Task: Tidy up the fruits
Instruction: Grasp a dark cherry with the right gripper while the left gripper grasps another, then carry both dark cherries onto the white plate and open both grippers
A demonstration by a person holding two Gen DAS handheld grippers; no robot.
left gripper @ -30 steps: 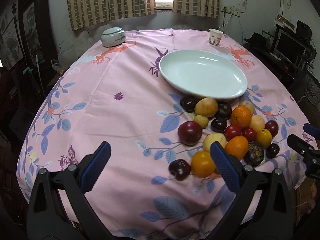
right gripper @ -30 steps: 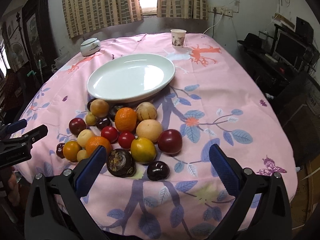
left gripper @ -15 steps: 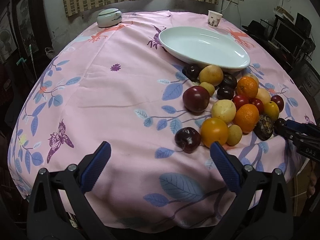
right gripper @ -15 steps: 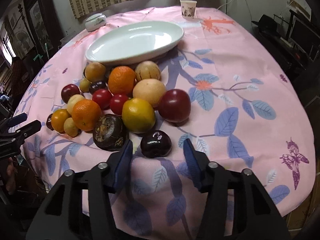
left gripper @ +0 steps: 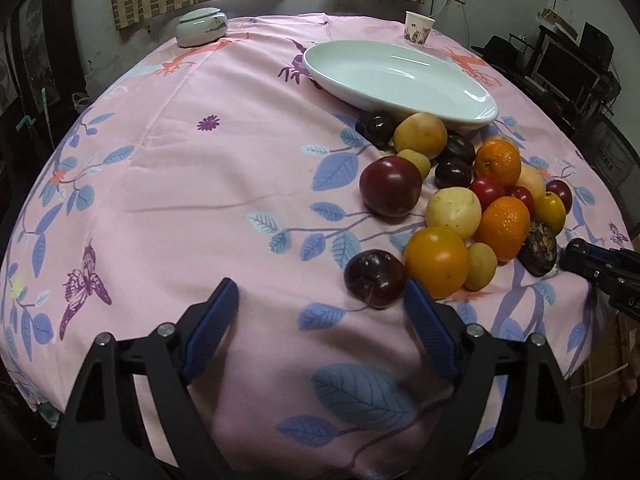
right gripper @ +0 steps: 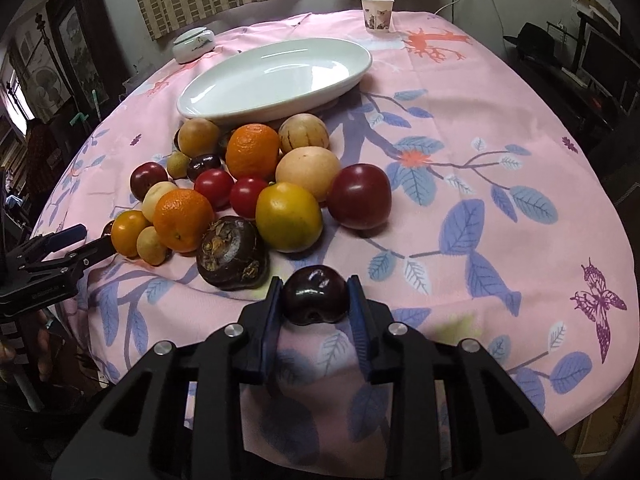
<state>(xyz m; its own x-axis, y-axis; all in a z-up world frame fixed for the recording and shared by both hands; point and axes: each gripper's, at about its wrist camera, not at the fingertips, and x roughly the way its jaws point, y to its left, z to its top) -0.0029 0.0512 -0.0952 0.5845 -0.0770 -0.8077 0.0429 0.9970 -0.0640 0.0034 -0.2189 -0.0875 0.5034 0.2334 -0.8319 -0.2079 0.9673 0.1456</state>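
Two pairs of tongs are at work over the desk (right gripper: 500,128), where a heap of mixed fruit lies just in front of an empty white oval plate (right gripper: 276,76). The right tongs (right gripper: 315,294) have just been closing and are now narrowed onto a dark plum (right gripper: 314,294) at the near edge of the heap, both blue pads pressing its sides while it sits on the pink cloth. The step in hand appears to be lifting this plum for transfer to the plate. To do it well, the grip should stay across the widest part of the fruit, and the lift should go straight up before travelling over the heap, clear of the brown mangosteen (right gripper: 232,258) just beside it. The left tongs (left gripper: 320,300) stand fairly wide and have just been closing somewhat, with nothing between the pads; another dark plum (left gripper: 374,278) lies just ahead of the right-hand pad, not gripped.
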